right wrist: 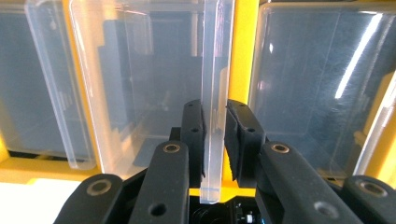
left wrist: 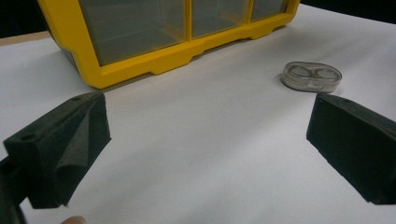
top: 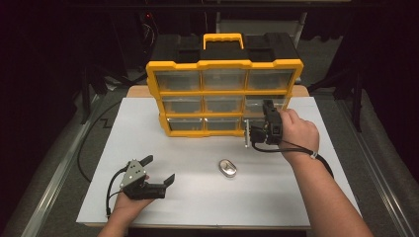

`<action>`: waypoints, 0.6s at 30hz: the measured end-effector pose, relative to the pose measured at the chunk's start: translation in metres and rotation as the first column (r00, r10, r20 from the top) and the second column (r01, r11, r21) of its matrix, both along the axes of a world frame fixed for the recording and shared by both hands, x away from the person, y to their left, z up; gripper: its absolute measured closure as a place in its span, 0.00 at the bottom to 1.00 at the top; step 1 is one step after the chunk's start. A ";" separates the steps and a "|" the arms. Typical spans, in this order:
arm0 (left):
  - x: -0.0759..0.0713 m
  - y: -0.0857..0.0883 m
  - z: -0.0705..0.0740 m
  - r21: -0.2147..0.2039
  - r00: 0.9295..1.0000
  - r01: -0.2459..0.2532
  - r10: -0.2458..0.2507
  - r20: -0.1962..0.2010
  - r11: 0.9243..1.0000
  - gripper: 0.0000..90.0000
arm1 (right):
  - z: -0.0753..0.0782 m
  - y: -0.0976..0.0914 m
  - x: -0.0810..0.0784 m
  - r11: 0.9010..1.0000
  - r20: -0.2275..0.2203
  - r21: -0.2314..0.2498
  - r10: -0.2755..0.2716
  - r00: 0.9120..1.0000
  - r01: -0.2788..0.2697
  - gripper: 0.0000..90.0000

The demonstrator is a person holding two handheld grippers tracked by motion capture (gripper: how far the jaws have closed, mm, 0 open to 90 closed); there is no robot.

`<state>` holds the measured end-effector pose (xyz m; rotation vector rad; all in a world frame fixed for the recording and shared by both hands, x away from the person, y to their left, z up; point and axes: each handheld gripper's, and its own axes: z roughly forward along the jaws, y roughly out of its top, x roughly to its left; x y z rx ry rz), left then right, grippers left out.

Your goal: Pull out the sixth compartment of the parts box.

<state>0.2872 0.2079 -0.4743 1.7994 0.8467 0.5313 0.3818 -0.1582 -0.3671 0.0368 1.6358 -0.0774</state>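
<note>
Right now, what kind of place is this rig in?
Probably a lab data-collection station: white table in a dark room, yellow drawer organizer, small clear case, hand-held cabled left gripper and right gripper.

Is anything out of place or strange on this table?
One thing: the bottom-right drawer of the yellow organizer sticks out from its slot, its handle pinched in the right claw. The small clear case lies loose on the table.

yellow drawer organizer [top: 225, 91] stands upright; its clear bottom-right drawer [top: 247, 129] seems pulled partly out, front lip pinched.
</note>
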 end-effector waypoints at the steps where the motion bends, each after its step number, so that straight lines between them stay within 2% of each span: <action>1: 0.000 0.000 0.000 -0.001 1.000 0.000 0.000 -0.001 1.000 0.01 | 0.000 0.000 -0.003 1.000 -0.002 0.000 0.002 1.000 -0.002 0.88; 11: 0.000 -0.001 0.000 -0.004 1.000 0.000 0.000 0.000 1.000 0.01 | 0.001 -0.001 -0.019 1.000 -0.004 -0.008 0.011 1.000 -0.011 0.88; 18: 0.000 0.000 0.000 -0.005 1.000 -0.004 0.004 -0.001 1.000 0.01 | 0.001 -0.001 -0.024 1.000 -0.007 -0.003 0.012 1.000 -0.012 0.88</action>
